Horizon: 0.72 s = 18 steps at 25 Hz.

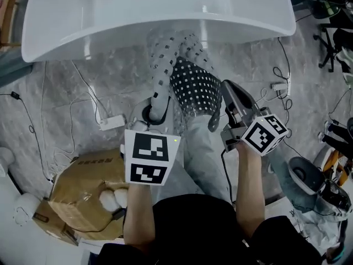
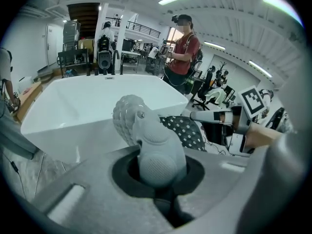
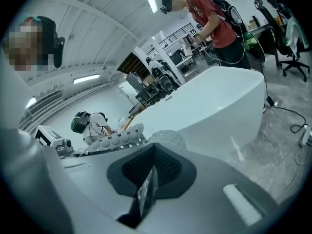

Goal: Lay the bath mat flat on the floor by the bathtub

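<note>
I hold the grey rubber bath mat point(image 1: 194, 88), dark with white square dots on one face and pale and knobbly on the other, bunched up in the air in front of the white bathtub point(image 1: 83, 21), just below its near rim. It is not flat and lies nowhere on the grey marbled floor point(image 1: 77, 93) in front of the bathtub.

My left gripper point(image 1: 156, 106) has its jaws drawn tightly together on a thick, rolled fold of the mat. In the left gripper view that pale fold point(image 2: 146, 126) stands up out of the left gripper point(image 2: 156, 165), with the bathtub's white wall point(image 2: 73, 111) right behind it.

My right gripper point(image 1: 227, 93) sits on the other side of the bundle, equally near the bathtub. In the right gripper view its jaws point(image 3: 147, 182) are pressed narrow on a thin edge of the mat, and a row of the mat's round bumps point(image 3: 114, 139) runs off toward the bathtub point(image 3: 214, 101).

A white power strip point(image 1: 113, 122) with cables lies on the floor in front of the bathtub. A brown cardboard box point(image 1: 83, 189) sits farther back from it. A person in a red shirt point(image 2: 184, 50) stands beyond the bathtub's far side.
</note>
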Tool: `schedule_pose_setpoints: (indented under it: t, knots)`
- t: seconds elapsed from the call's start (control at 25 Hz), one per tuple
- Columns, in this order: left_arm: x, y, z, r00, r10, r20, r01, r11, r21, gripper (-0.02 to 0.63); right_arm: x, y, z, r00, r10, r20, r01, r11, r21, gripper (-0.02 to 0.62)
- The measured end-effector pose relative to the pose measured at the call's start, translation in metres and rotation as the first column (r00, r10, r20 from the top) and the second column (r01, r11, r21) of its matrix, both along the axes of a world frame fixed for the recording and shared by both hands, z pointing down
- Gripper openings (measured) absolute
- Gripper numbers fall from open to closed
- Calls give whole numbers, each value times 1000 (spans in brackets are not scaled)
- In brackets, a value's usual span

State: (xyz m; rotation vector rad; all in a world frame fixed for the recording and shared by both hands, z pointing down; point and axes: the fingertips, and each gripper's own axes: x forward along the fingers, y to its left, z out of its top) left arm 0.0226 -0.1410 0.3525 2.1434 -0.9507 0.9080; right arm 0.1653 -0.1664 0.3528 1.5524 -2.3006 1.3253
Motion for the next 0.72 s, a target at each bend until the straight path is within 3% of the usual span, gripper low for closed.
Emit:
schedule_pose_setpoints:
  t: [0.6, 0.72]
  knots:
    - [30, 14, 118, 998, 33, 59, -28, 997, -75, 21, 41, 22, 142, 1000, -18, 25, 21, 992, -122, 8]
    - [33, 8, 150, 998, 6, 56, 0, 995, -98, 21, 53, 16, 167, 999, -9, 31, 13, 992, -128, 8]
